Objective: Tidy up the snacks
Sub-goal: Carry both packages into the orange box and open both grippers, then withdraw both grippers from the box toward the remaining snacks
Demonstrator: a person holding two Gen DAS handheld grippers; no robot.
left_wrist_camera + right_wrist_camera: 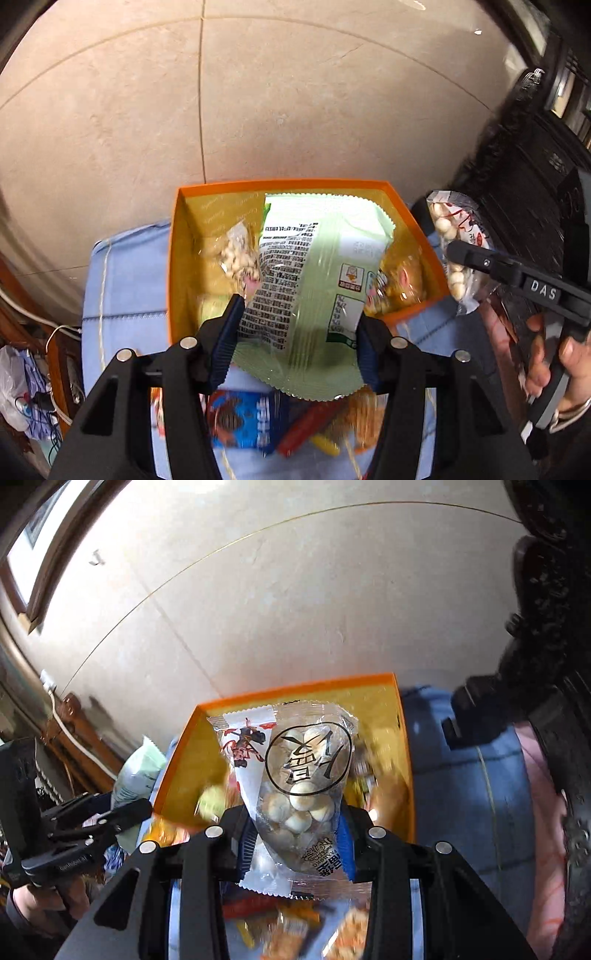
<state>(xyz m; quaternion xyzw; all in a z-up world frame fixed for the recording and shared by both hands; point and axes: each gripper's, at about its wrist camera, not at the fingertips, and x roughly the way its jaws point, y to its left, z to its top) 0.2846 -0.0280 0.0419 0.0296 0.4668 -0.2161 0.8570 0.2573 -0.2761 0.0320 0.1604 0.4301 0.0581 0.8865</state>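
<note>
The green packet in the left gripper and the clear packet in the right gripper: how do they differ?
The green packet is opaque, showing dense black print; the clear packet reveals round pale balls inside. The green packet is also the wider one, spreading the left gripper further than the clear packet spreads the right gripper. Both are sealed, crimp-edged and held over the orange box.

Pale stone floor tiles point(295, 110) with thin seams fill the background; a blue cloth point(125, 280) covers the surface; dark carved furniture point(535, 155) stands right; tangled cables point(40, 402) lie lower left.
</note>
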